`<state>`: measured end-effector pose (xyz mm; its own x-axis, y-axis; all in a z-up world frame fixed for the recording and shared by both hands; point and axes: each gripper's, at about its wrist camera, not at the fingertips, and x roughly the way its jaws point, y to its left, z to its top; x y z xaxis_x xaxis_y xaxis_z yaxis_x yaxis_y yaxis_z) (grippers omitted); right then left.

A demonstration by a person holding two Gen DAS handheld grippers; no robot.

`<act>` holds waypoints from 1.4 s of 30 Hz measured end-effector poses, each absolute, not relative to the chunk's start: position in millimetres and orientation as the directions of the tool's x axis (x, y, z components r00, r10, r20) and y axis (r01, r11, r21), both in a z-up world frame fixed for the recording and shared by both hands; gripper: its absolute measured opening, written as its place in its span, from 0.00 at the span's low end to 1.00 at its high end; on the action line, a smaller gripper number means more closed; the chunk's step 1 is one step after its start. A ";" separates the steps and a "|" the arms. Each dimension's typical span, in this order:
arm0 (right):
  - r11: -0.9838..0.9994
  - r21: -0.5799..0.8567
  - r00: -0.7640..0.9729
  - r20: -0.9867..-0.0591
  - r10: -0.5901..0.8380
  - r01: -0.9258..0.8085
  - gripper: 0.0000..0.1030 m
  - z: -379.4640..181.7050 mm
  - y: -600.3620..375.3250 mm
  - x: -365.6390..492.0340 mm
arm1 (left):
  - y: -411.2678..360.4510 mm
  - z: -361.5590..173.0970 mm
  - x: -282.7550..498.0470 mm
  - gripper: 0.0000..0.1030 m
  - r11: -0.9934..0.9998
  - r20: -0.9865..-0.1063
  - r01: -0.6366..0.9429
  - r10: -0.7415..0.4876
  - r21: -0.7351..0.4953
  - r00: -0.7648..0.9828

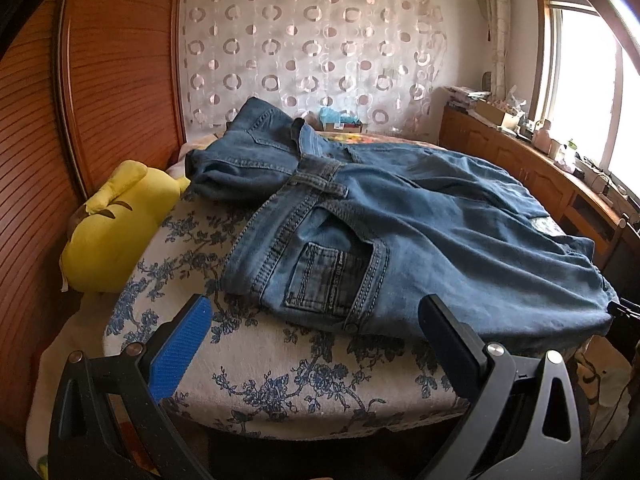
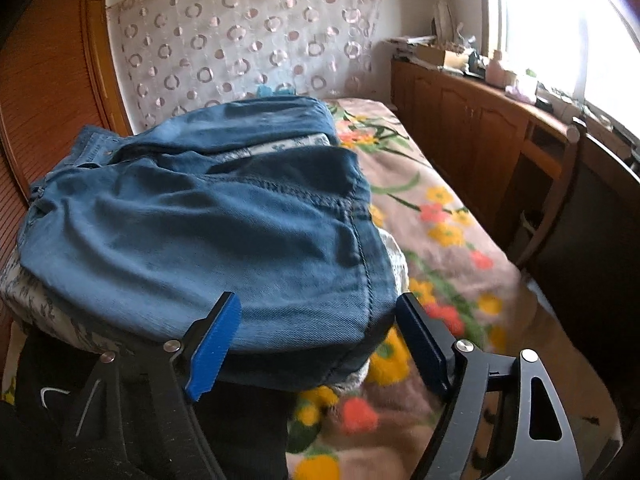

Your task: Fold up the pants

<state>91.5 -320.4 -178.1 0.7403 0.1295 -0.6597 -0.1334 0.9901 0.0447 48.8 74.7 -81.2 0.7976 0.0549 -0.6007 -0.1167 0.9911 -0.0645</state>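
- The jeans (image 1: 400,216) lie spread on a blue-flowered white cushion (image 1: 280,380) — waistband toward its left edge, legs running to the right edge.
- Left gripper (image 1: 316,320): fingers wide apart, holding nothing, just short of the cushion's near edge.
- Right gripper (image 2: 318,320): fingers parted around the denim's overhanging edge — not clamped.
- A yellow plush (image 1: 116,232) sits beside the cushion's left edge.
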 end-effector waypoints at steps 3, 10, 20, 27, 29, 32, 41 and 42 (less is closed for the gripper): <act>0.989 0.053 0.728 -0.671 0.137 -0.138 0.78 -168.8 -320.0 83.9 | 75.0 -83.7 47.6 1.00 0.991 -0.603 -0.117 0.053 -0.068 0.796; 0.981 0.127 0.705 -0.682 0.194 -0.147 0.66 -152.6 -334.7 71.5 | 79.3 -87.9 49.7 1.00 0.989 -0.613 -0.124 0.050 -0.078 0.789; 0.974 0.122 0.715 -0.663 0.222 -0.189 0.13 -160.4 -363.9 103.2 | 89.0 -93.4 49.3 1.00 0.987 -0.621 -0.151 0.081 -0.062 0.779; 0.960 0.100 0.755 -0.598 0.269 -0.263 0.10 -141.2 -344.2 88.4 | 107.5 -98.1 50.8 1.00 0.985 -0.617 -0.150 0.063 -0.090 0.784; 0.957 0.096 0.768 -0.576 0.279 -0.275 0.10 -135.1 -341.6 85.5 | 112.0 -98.5 52.0 1.00 0.984 -0.616 -0.153 0.067 -0.088 0.785; 0.953 0.098 0.788 -0.542 0.293 -0.287 0.09 -125.3 -339.6 83.4 | 119.8 -98.5 57.6 1.00 0.984 -0.616 -0.142 0.046 -0.109 0.787; 0.966 0.072 0.821 -0.515 0.248 -0.247 0.08 -126.6 -342.4 101.0 | 141.6 -110.6 89.5 0.77 0.977 -0.650 -0.151 0.017 -0.151 0.760; 0.967 0.076 0.820 -0.516 0.246 -0.242 0.08 -130.1 -342.9 102.9 | 144.3 -112.7 92.0 0.73 0.974 -0.655 -0.156 0.013 -0.161 0.756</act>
<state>102.9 -342.9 -130.1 0.8202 0.2460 -0.5164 -0.2422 0.9672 0.0762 92.0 144.3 -112.7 0.7557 0.0132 -0.6548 -0.1565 0.9745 -0.1610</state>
